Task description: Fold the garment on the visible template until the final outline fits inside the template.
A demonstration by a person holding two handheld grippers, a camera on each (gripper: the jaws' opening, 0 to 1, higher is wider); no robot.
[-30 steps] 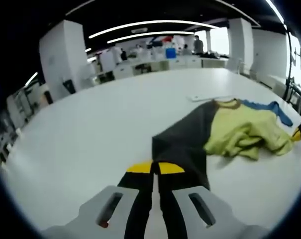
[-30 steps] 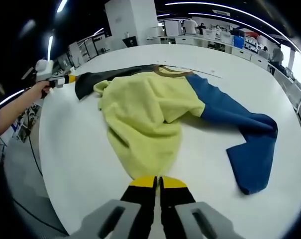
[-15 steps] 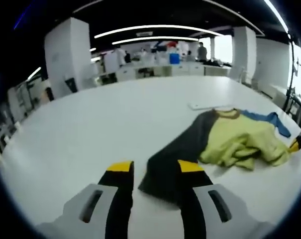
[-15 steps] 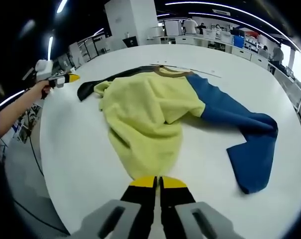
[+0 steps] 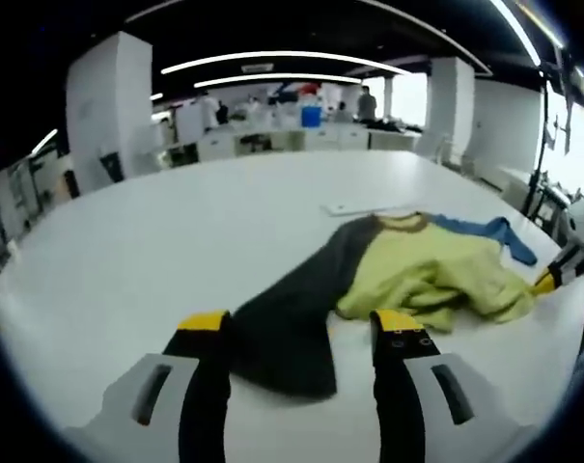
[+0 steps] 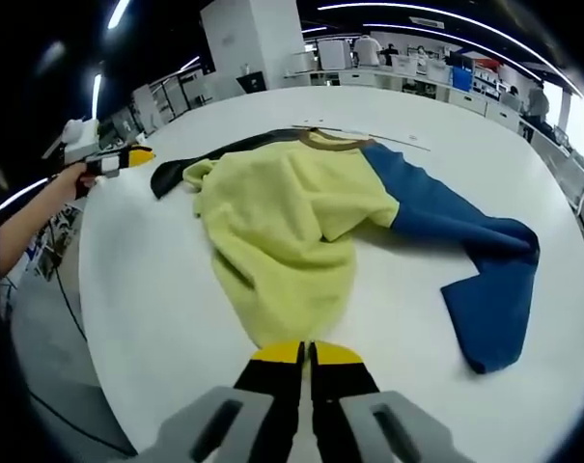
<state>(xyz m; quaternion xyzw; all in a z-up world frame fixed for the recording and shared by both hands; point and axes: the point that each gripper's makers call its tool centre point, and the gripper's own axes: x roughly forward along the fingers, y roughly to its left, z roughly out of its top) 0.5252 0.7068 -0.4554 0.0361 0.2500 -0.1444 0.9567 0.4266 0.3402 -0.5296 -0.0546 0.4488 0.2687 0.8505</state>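
The garment lies crumpled on the white table (image 6: 156, 318): a yellow body (image 6: 282, 222), a blue sleeve (image 6: 465, 251) and a dark grey sleeve (image 6: 205, 152). My right gripper (image 6: 306, 353) is shut on the yellow hem at its near edge. In the left gripper view, my left gripper (image 5: 301, 323) stands open, and the dark grey sleeve (image 5: 287, 333) lies flat on the table between and just beyond its jaws, untouched. The yellow body (image 5: 417, 280) and blue sleeve (image 5: 485, 231) lie further right, and the right gripper (image 5: 562, 275) sits at the hem. A hand holds the left gripper (image 6: 137, 152) beside the dark sleeve's end.
A thin white strip (image 5: 364, 205) lies on the table just past the collar (image 6: 330, 140). The round table's edge (image 6: 89, 347) curves close on the left. Desks, a white pillar (image 5: 103, 106) and people stand far behind.
My left gripper has opened, let go of the dark grey sleeve and drawn back a little; the sleeve now lies on the table. The right gripper has stayed shut on the hem.
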